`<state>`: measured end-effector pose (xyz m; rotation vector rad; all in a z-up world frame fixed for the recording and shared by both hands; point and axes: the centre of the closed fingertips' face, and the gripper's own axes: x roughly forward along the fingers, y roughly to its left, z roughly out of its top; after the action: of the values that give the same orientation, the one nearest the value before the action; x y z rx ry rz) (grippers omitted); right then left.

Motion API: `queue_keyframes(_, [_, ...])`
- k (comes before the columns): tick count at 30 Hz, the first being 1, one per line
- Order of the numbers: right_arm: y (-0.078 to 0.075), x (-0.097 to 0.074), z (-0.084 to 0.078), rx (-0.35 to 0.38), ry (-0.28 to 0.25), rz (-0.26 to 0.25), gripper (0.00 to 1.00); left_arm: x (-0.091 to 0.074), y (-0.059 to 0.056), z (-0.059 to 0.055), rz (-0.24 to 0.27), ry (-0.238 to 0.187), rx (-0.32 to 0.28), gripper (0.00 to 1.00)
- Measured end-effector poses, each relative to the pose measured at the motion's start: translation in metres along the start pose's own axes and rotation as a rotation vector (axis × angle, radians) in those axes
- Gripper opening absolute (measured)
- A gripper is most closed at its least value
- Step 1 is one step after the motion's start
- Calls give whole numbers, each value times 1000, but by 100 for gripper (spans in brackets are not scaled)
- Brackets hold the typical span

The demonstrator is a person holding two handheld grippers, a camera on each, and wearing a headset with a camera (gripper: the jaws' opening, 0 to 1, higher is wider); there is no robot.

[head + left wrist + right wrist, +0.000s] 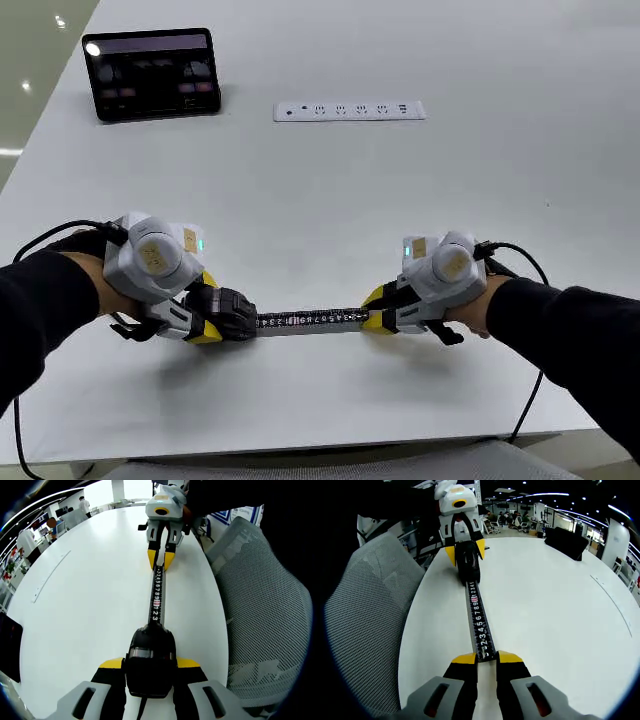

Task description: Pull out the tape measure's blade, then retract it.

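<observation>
The black tape measure case [226, 313] rests on the white table near its front edge, and my left gripper [205, 315] is shut on it. In the left gripper view the case [150, 660] sits between the yellow-tipped jaws. The numbered blade [312, 320] stretches rightwards from the case to my right gripper [374, 309], which is shut on the blade's end. The blade [480, 625] runs from the right gripper's yellow fingertips [464, 659] to the case [468, 562]. The blade [157, 592] lies flat just above the table.
A dark tablet [152, 72] stands at the back left of the white table [330, 200]. A white power strip [349, 110] lies at the back centre. A grey mesh chair [260, 605] stands by the table's front edge. Cables trail from both grippers.
</observation>
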<state>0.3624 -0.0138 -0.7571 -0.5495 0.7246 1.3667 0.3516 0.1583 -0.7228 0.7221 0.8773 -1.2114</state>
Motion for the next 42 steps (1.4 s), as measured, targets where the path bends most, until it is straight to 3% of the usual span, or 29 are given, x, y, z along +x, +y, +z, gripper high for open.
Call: queue_keyframes(42, [-9, -24, -28, 12, 42, -24, 8, 1, 1, -1, 3, -8, -8, 32])
